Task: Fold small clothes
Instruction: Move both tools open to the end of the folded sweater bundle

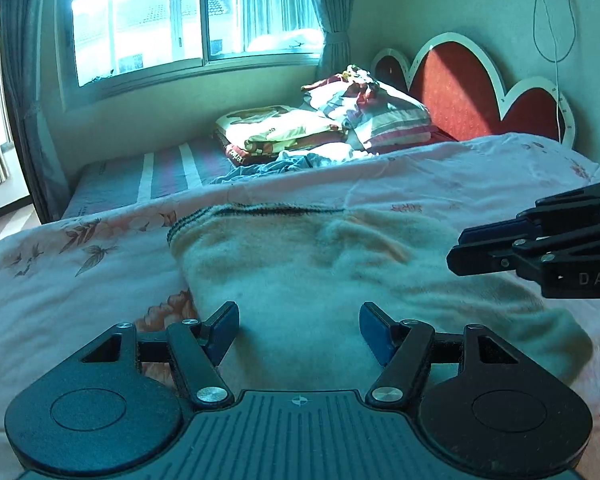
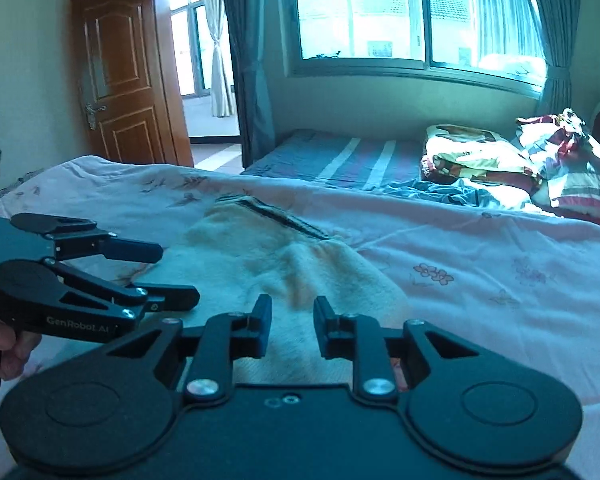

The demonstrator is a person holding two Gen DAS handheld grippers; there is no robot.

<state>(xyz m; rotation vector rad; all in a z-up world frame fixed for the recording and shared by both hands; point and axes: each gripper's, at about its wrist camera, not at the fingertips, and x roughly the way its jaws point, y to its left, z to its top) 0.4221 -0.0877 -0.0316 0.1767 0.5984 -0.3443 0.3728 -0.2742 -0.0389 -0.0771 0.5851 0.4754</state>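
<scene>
Cream fleece garment lies flat on the floral bed cover, dark-trimmed hem at 12 o'clock. Your left hand-held gripper is open wide, empty. Your right hand-held gripper is narrowly parted, nothing between the pads; it probably hangs just above the fleece. Take the near edge with both and fold towards the hem. Pillows at 1 o'clock, well clear.
</scene>
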